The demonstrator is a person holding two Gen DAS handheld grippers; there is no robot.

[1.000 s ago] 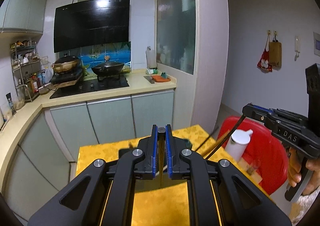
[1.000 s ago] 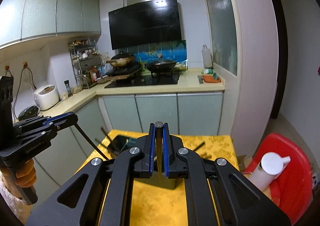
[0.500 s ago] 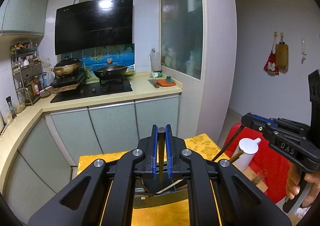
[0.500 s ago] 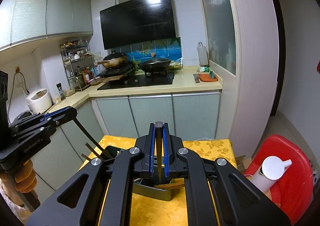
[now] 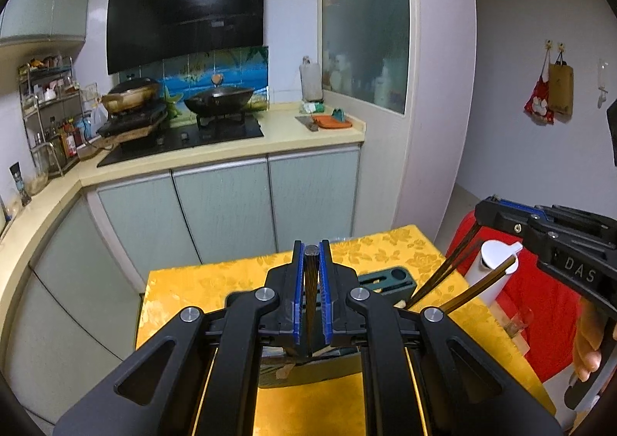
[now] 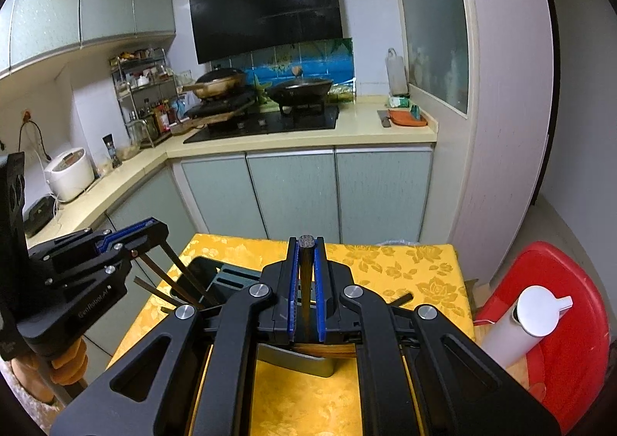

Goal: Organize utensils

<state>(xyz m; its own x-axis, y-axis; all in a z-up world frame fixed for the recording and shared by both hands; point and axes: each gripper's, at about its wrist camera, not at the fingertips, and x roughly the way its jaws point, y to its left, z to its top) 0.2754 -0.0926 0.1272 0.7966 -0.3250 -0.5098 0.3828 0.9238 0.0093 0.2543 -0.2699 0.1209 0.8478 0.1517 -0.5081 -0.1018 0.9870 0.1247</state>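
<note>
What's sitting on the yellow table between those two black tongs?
A dark green utensil holder stands between the left tongs and the right tongs, best seen in the right wrist view. Each pair of tongs grips chopsticks slanting down towards it.

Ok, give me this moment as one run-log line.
left gripper: shut on dark chopsticks | right gripper: shut on chopsticks | both above dark utensil holder on yellow tablecloth | insertion not yet done
</note>
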